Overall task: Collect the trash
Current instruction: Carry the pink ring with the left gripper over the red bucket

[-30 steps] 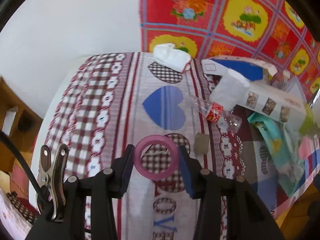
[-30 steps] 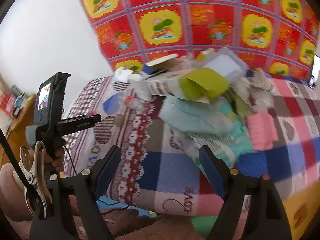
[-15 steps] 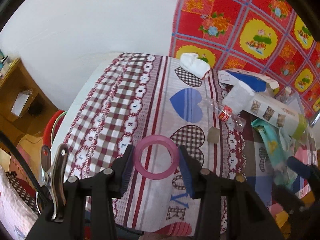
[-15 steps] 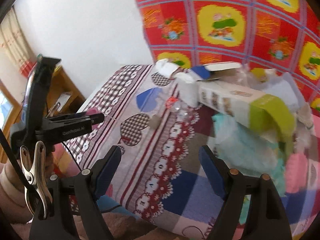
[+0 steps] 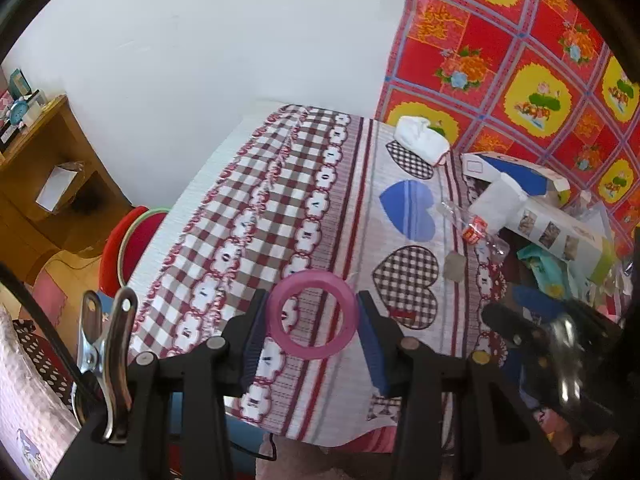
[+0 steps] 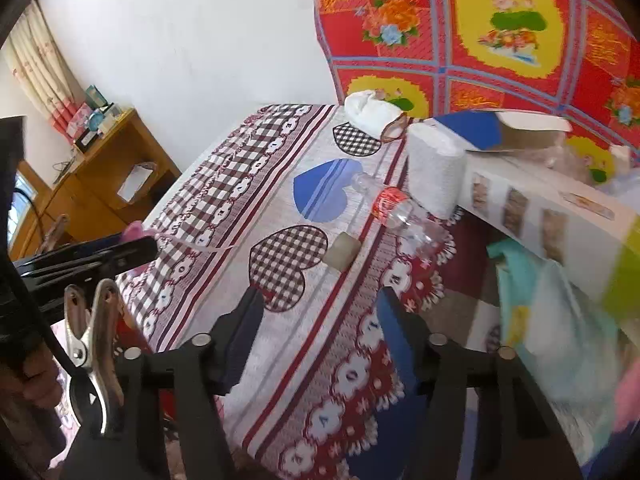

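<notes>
The left hand-held gripper [image 5: 312,326] clamps a translucent pink ring [image 5: 312,315], round, hollow and smooth-walled.

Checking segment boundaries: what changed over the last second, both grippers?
The right gripper swung from the trash pile toward the plastic bottle and small cardboard roll; its jaws are closing, nothing between them. The left gripper pulled back toward the bed edge. Unchanged: its grip on the pink ring; the trash unmoved.
</notes>
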`<state>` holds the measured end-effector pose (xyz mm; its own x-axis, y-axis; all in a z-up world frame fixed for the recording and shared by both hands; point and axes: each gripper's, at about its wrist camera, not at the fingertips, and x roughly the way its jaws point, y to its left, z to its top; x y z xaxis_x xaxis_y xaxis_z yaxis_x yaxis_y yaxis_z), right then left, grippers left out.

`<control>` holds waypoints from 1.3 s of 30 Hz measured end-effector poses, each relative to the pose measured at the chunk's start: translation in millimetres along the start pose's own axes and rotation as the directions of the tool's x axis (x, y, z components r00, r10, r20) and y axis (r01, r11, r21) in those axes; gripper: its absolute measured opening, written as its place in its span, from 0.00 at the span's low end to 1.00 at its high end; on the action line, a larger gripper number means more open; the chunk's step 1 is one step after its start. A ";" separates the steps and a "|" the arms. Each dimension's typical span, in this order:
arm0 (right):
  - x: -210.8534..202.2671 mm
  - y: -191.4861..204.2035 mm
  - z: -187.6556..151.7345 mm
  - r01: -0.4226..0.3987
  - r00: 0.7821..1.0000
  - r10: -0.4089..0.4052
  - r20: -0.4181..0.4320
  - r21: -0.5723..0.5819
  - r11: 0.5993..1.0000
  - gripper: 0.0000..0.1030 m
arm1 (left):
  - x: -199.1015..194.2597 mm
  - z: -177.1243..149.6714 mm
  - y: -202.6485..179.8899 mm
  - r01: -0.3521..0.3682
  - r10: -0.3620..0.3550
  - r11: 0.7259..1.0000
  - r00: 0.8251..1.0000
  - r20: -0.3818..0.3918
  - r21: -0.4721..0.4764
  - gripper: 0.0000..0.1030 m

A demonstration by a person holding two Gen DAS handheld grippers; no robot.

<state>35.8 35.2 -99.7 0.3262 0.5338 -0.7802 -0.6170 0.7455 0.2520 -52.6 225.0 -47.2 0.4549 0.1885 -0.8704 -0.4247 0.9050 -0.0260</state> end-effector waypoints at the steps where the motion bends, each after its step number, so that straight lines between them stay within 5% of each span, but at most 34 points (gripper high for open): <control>1: 5.1 1.1 1.5 0.000 1.000 0.000 0.001 0.000 1.000 0.52 | -0.3 1.0 3.3 -0.007 0.007 1.000 1.000 0.002 -0.001 0.44; 14: 56.0 2.8 19.8 0.100 0.995 -0.100 -0.010 0.091 0.991 0.35 | 0.9 21.9 47.2 -0.004 0.003 0.999 1.000 0.019 0.036 0.44; 39: 56.6 20.0 24.5 0.235 0.971 -0.239 -0.008 0.208 0.950 0.08 | 14.5 46.3 72.6 0.210 -0.219 0.953 0.976 0.015 0.218 0.44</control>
<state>59.4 90.1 -124.8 0.4582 0.3370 -0.8225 -0.3605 0.9163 0.1747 -40.7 311.1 -39.0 0.5483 -0.0083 -0.8363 -0.1381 0.9853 -0.1004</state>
